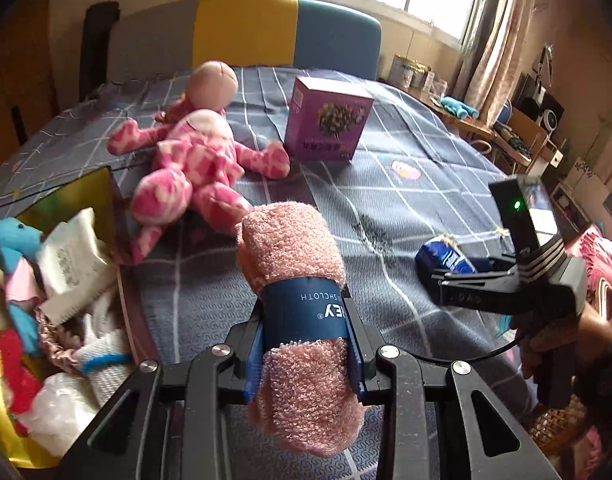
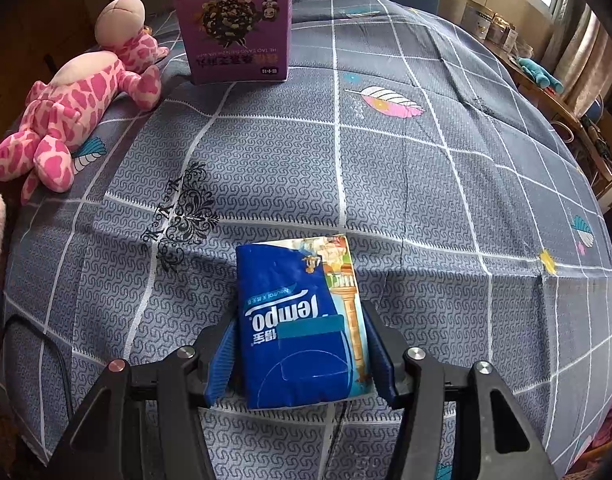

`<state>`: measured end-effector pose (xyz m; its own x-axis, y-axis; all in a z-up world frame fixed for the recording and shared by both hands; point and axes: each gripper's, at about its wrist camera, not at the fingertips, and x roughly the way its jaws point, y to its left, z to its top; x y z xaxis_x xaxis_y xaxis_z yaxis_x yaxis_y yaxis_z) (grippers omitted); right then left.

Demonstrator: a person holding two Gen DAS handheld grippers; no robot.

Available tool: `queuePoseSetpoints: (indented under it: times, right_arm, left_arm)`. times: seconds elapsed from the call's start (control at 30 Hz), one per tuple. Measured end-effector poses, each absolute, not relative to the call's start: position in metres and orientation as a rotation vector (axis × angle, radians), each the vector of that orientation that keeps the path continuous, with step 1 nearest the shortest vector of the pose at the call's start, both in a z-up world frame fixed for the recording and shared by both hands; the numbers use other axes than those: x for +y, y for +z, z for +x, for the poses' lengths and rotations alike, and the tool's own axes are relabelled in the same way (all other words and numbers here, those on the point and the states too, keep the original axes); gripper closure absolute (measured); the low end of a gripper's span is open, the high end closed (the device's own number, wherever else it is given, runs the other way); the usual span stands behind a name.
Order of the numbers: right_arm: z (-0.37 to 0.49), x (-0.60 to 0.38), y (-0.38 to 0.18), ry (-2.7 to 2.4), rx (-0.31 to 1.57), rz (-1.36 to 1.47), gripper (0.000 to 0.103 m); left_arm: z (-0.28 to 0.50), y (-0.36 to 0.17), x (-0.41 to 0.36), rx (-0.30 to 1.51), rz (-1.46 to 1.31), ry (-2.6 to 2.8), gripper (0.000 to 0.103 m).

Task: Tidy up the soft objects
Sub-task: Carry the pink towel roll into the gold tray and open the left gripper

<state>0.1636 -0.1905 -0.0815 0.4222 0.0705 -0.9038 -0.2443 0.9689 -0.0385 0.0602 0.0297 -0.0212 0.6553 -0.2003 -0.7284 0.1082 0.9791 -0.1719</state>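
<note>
A rolled pink washcloth (image 1: 294,256) with a dark blue paper band is held above the table, my left gripper (image 1: 304,332) shut on its banded middle. A blue Tempo tissue pack (image 2: 302,320) sits between the blue pads of my right gripper (image 2: 302,354), which is shut on its sides over the cloth-covered table (image 2: 425,184). The same tissue pack (image 1: 445,258) and the right gripper (image 1: 445,276) show at the right of the left wrist view. A pink spotted plush toy (image 1: 190,164) lies at the far left of the table; the right wrist view shows the plush toy (image 2: 70,108) too.
A purple carton (image 1: 327,120) stands upright near the table's middle, also seen as the carton (image 2: 238,24). A yellow bin (image 1: 2,412) at the left holds several soft items and packets. A yellow and blue chair back (image 1: 286,32) stands behind the table. A cluttered side table (image 1: 517,136) is at right.
</note>
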Motion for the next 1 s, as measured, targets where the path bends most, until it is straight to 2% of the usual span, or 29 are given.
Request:
queuePoseSetpoints:
  times: [0.3,1.0]
  right_arm:
    - [0.159,-0.189,-0.08,0.188,1.105,-0.192,0.046]
    - [0.144,-0.183,-0.078,0.157,1.05,-0.237,0.048]
  left_arm:
    - [0.047,0.0,0.048,0.789,-0.13,-0.125,0.069]
    - [0.025,0.005,0.091,0.77,-0.184,-0.01,0.068]
